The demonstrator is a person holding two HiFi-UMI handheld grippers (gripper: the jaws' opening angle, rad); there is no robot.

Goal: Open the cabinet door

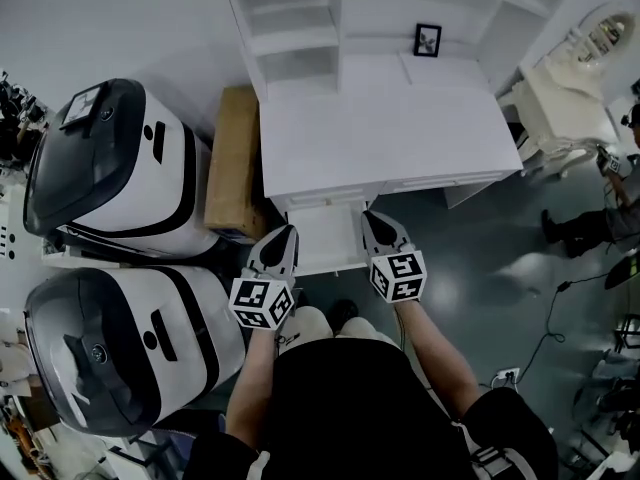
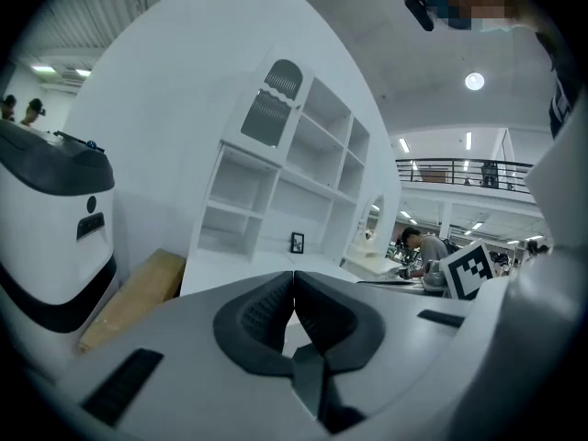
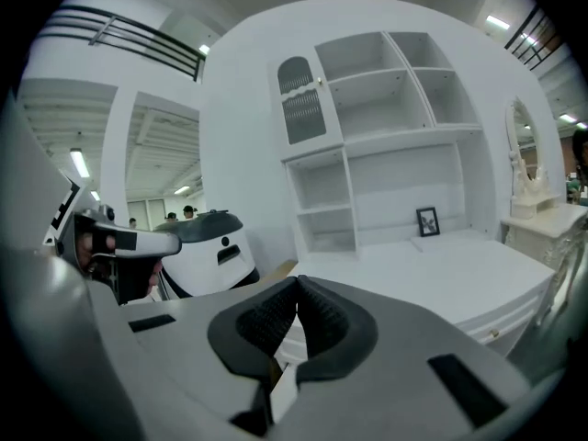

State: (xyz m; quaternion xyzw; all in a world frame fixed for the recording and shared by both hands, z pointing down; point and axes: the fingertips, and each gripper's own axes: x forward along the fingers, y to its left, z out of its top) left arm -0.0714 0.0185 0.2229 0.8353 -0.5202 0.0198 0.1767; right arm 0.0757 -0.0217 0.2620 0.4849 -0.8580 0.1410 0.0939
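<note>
Both of your tongs are closed and empty. The left tongs (image 1: 284,233) and the right tongs (image 1: 372,218) each have their dark pads pressed together with nothing between them, and they sit side by side at the front edge of the white bench (image 1: 380,138).

The thing you want is the small white arched cabinet door with louvred slats (image 3: 303,99). It is well ahead of both tongs, high above them and off to their left, in the top left corner of the white shelf unit (image 3: 404,136) at the back of the bench. Its long axis is upright. A small knob appears to sit on its right edge, so it probably swings leftward.

Your left tongs line up more closely with that column, so that hand looks nearer. Either way, you will need to raise the tongs and open them.
</note>
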